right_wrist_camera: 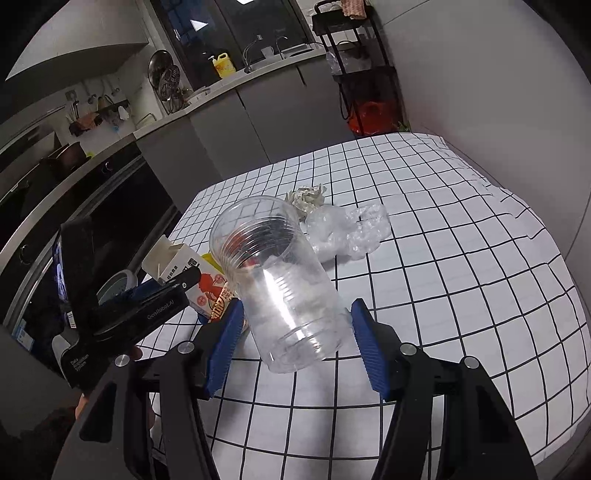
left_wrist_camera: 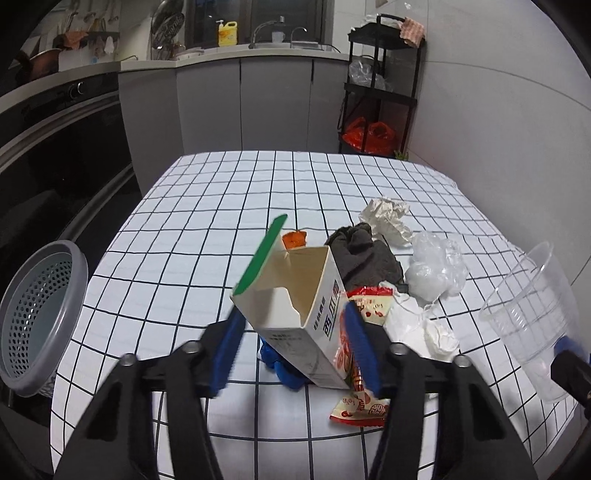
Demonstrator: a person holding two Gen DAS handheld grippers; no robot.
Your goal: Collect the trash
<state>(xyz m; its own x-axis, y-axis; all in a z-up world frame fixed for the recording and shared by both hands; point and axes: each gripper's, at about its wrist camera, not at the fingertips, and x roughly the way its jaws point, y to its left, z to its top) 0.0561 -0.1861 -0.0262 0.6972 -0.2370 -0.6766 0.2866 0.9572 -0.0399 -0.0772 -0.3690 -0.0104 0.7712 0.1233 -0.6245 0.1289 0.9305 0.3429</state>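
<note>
While the left gripper [left_wrist_camera: 295, 347] clamps a tilted carton [left_wrist_camera: 295, 295] over the table's [left_wrist_camera: 207, 206] trash pile, its open end up and away, the bin [left_wrist_camera: 40, 317] lies well to its left, below the edge. Right gripper [right_wrist_camera: 295, 347] holds a clear cup [right_wrist_camera: 277, 280], farther from the bin.

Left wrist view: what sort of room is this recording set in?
A home kitchen, most likely: a counter with a sink faucet and yellow detergent bottle, a built-in oven, and a table with a grid-pattern cloth.
</note>
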